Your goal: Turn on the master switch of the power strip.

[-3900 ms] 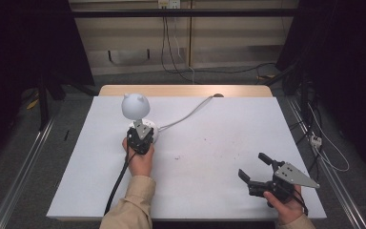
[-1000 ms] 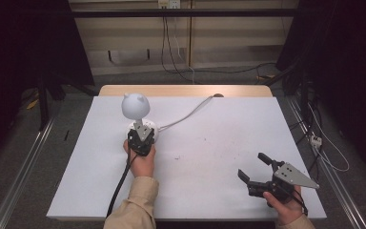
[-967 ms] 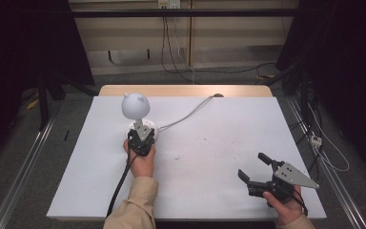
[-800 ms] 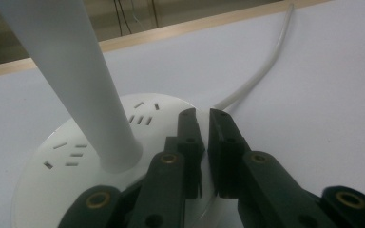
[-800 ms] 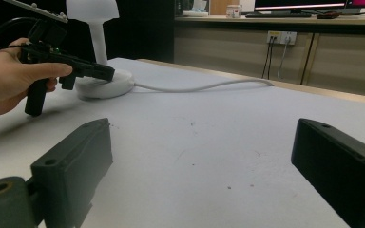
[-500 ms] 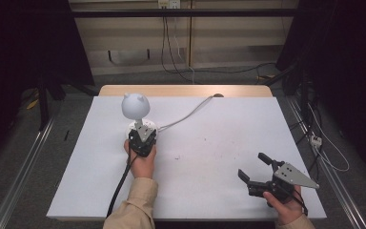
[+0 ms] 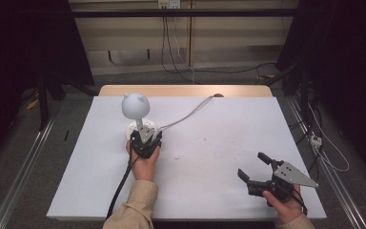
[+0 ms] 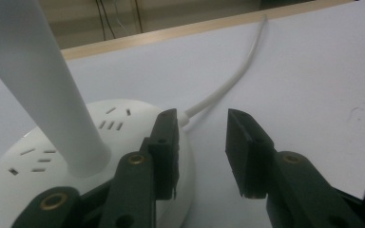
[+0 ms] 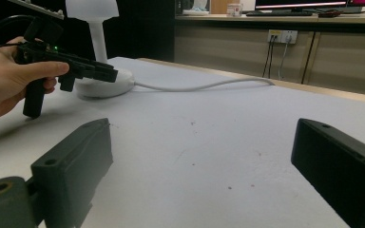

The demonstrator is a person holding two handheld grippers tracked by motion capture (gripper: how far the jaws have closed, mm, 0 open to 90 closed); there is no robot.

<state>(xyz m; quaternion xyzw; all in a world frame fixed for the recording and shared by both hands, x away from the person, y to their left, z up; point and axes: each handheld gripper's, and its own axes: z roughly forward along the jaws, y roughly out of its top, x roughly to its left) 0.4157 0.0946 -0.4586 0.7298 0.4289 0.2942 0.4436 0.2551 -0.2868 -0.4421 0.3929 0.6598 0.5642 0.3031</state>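
A small white desk lamp stands on the left half of the white table (image 7: 209, 157). It has a round eared head (image 7: 135, 106), a slanted stem (image 8: 43, 85) and a flat round base (image 8: 24, 161). Its white cable (image 7: 190, 114) runs to the table's far edge. My left gripper (image 7: 145, 136) sits at the base's near side. In the left gripper view, my left gripper (image 8: 202, 142) stands open with one jaw over the base's rim and nothing between the jaws. My right gripper (image 7: 251, 164) is held wide open at the table's front right, empty.
The right gripper view looks across the bare tabletop to the left gripper (image 9: 76, 66) and the lamp base (image 9: 104, 88). A wooden strip (image 7: 186, 90) edges the table's far side. Cables (image 7: 171, 47) lie on the floor behind.
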